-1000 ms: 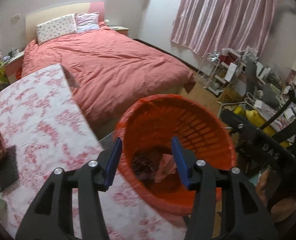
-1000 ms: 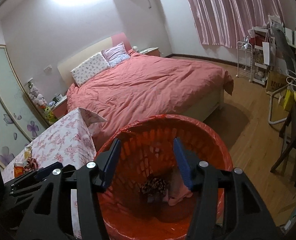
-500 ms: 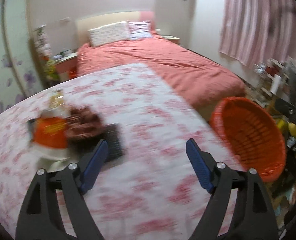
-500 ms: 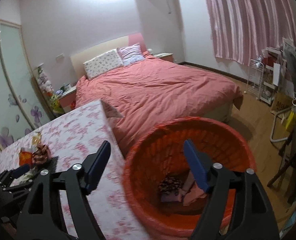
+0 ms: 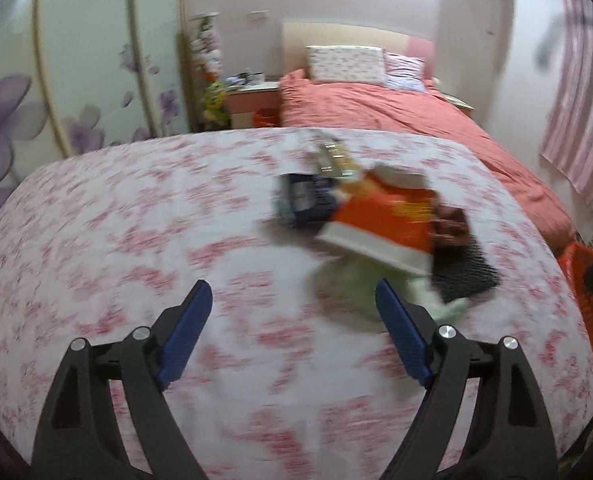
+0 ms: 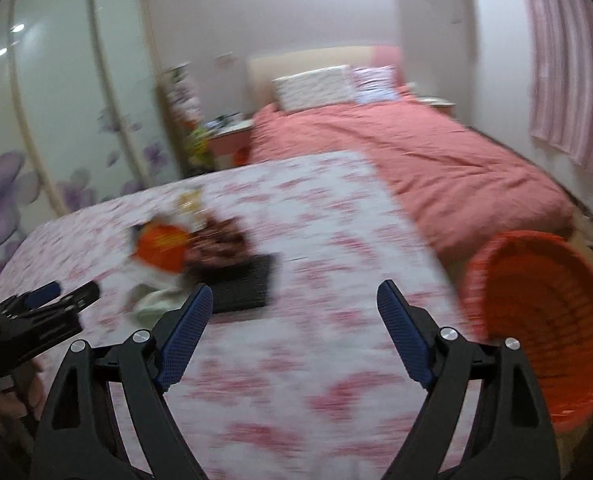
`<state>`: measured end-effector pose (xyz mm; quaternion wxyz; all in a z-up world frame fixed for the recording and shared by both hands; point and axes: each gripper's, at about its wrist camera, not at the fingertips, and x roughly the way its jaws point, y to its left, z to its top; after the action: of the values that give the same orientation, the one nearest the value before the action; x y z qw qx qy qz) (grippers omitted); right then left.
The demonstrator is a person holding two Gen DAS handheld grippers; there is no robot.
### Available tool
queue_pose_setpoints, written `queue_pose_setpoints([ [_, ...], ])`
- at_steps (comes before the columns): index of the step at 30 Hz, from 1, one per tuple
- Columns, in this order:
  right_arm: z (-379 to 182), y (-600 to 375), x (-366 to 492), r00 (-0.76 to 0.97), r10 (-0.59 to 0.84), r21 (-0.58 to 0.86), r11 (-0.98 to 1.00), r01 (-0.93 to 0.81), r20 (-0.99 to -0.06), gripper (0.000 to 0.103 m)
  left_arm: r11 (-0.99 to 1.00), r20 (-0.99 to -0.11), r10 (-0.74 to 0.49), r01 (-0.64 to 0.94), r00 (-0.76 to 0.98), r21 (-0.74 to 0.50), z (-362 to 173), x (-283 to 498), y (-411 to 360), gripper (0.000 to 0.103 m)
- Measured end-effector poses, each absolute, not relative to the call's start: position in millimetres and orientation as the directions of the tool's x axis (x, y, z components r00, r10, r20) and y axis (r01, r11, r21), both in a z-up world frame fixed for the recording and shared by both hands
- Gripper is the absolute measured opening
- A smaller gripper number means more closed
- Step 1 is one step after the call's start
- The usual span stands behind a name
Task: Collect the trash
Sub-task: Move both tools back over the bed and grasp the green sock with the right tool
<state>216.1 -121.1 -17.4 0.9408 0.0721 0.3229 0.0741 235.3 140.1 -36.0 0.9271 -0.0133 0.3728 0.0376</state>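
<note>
Pink-flowered cloth covers the bench (image 5: 108,216), which fills the lower half of both wrist views; both pictures are smeared by motion blur.

Nearest the lens in the left wrist view, the left hand-held gripper (image 5: 292,312) tilts down over bare cloth at the bottom centre of the frame. Its jaws have just been opening and stand wide apart, with nothing between the blue pads and nothing touched. Just beyond its right finger lies the pile of trash (image 5: 376,224), right of centre: an orange-and-white packet (image 5: 380,220) on top, a pale green wrapper (image 5: 352,280) under its near edge, a dark blue packet (image 5: 304,200) to its left, a black mesh piece (image 5: 464,268) to its right.

In the right wrist view the right hand-held gripper (image 6: 294,312) likewise points down at the cloth at bottom centre. Its jaws have also just been opening, are spread wide and are empty. The same pile sits left of centre beyond its left finger, the black mesh piece touching that fingertip in the picture. The left hand-held gripper shows at the left edge, near the pile.

At the right edge stands the orange basket (image 6: 544,308), beside the bench. Farther back lie the bed (image 6: 416,160) with its salmon cover, a flowered wardrobe (image 6: 56,120) at upper left, and a pink curtain (image 6: 568,60) at upper right.
</note>
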Motion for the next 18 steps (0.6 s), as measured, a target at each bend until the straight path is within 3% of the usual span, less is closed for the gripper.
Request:
queue_pose_setpoints([
  [4, -26, -77, 227, 0.731, 0.264, 0.181, 0.964, -0.193, -0.63, 0.082, 0.991, -0.7, 0.086, -0.131, 0.709, -0.011, -39, 228, 171, 0.083],
  [12, -52, -20, 250, 0.633, 0.308, 0.166, 0.947, -0.274, -0.711, 0.062, 0.982, -0.712, 0.112, -0.187, 0.693, -0.027, -45, 220, 203, 0.083],
  [16, -65, -14, 261, 0.571, 0.307, 0.169, 0.944, -0.283, -0.761, 0.025, 0.98, -0.719, 0.114, -0.197, 0.685, -0.033, -46, 220, 206, 0.083],
  [18, -62, -17, 255, 0.579, 0.319, 0.174, 0.94, -0.292, -0.75, 0.015, 0.98, -0.72, 0.11, -0.194, 0.685, -0.035, -46, 220, 205, 0.083],
])
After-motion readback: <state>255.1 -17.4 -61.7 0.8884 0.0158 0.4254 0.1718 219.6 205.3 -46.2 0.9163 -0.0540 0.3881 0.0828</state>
